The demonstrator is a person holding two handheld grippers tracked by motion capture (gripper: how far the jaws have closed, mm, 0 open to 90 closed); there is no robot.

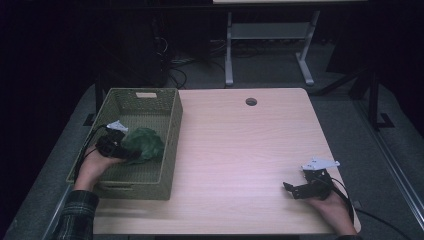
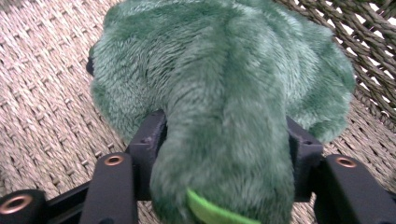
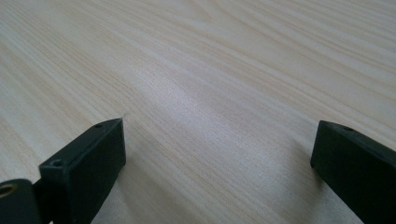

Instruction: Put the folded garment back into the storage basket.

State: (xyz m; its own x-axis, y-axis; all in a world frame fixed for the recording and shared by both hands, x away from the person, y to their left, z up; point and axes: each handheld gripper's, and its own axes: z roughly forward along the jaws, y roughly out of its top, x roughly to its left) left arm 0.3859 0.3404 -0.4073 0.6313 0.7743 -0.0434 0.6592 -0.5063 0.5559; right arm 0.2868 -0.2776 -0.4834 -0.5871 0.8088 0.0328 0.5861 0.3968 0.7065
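Wooden and pale, the table [image 1: 240, 150] is the biggest thing, and most of its top is bare. At the left of the high view sits a green woven basket [image 1: 170, 145], right at the table's edge. It is a good place to put soft things away, because its walls are tall and keep them from rolling off.

Inside the basket, near the middle of its floor, lies a fuzzy green plush toy [image 1: 143, 144]. It looks like the only thing in there. In the left gripper view the toy [image 2: 224, 93] rests on the woven floor, so I think it is being set down.

At the left of the high view, the left gripper [image 1: 120, 145] reaches into the basket. A long, furry part of the toy sits between its jaws. The jaws stand at each side of the fur and look loose, not squeezing, as if letting go.

At the lower right of the high view, the right gripper [image 1: 300, 190] waits low over the table. Its jaws are wide apart with nothing between them.
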